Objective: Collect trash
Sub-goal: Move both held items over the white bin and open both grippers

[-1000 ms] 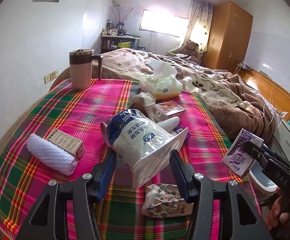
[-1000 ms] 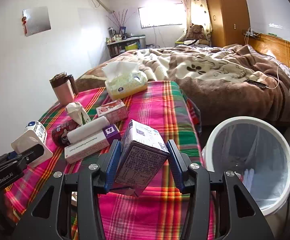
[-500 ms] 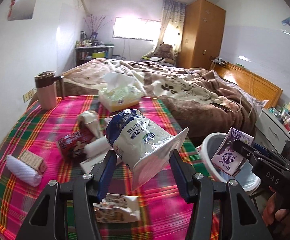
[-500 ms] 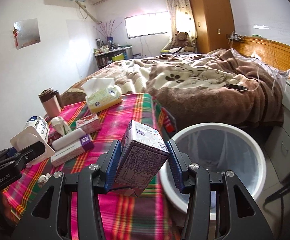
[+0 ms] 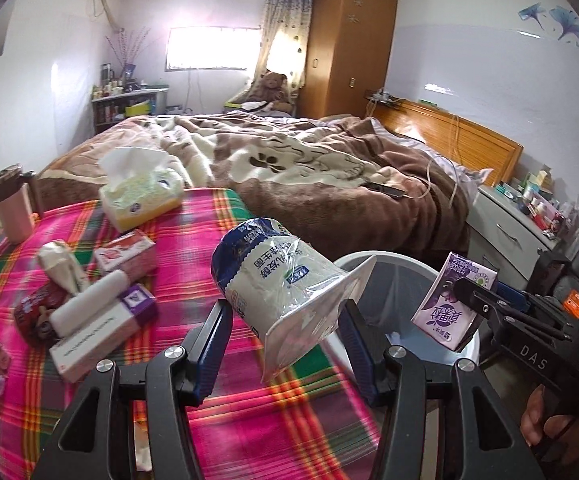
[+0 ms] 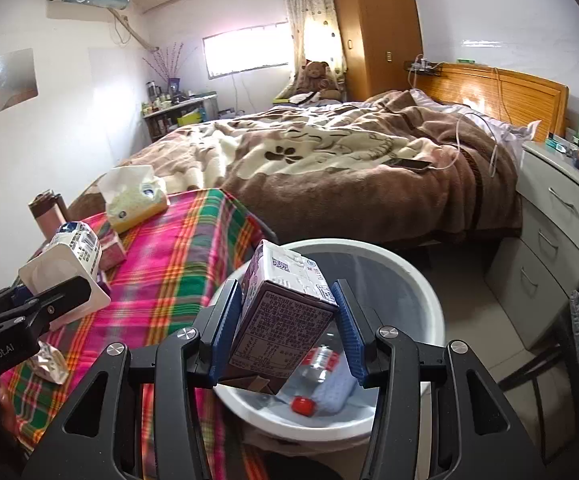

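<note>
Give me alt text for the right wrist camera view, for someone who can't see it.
The right tongs grip a purple drink carton over a white trash bin holding a red-capped bottle. At left, the left tongs hold a white cup above a plaid-covered table, with a bed behind.

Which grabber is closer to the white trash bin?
Right. The right gripper holds its purple carton over the trash bin; the left gripper is over the table beside it.
</note>
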`<control>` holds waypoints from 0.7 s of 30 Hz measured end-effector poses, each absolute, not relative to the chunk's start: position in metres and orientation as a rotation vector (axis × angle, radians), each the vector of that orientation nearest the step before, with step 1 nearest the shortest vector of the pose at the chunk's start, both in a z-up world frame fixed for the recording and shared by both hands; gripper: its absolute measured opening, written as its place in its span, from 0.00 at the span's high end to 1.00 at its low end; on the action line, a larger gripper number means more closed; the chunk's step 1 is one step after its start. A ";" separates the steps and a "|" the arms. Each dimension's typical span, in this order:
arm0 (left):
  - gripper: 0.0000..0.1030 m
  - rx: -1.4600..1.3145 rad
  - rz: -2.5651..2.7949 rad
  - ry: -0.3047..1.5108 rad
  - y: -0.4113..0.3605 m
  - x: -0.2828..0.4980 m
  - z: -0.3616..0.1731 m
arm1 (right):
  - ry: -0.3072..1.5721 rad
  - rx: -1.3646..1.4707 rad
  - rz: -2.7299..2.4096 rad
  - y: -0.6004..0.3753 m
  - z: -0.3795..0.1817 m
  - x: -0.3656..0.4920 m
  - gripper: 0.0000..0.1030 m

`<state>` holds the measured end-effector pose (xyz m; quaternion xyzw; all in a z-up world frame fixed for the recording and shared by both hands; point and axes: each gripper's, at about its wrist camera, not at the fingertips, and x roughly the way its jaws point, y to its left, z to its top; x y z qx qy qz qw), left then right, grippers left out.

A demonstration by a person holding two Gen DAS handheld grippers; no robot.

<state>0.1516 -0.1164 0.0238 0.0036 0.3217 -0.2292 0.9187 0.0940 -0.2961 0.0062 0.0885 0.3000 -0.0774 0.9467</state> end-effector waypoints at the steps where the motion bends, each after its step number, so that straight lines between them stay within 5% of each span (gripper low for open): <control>1: 0.47 0.021 -0.484 0.659 -0.125 0.151 0.023 | 0.617 0.181 -0.167 -0.300 0.004 0.095 0.53; 21: 0.46 0.111 -0.591 0.706 -0.219 0.162 -0.001 | 0.706 0.186 -0.227 -0.347 -0.020 0.100 0.53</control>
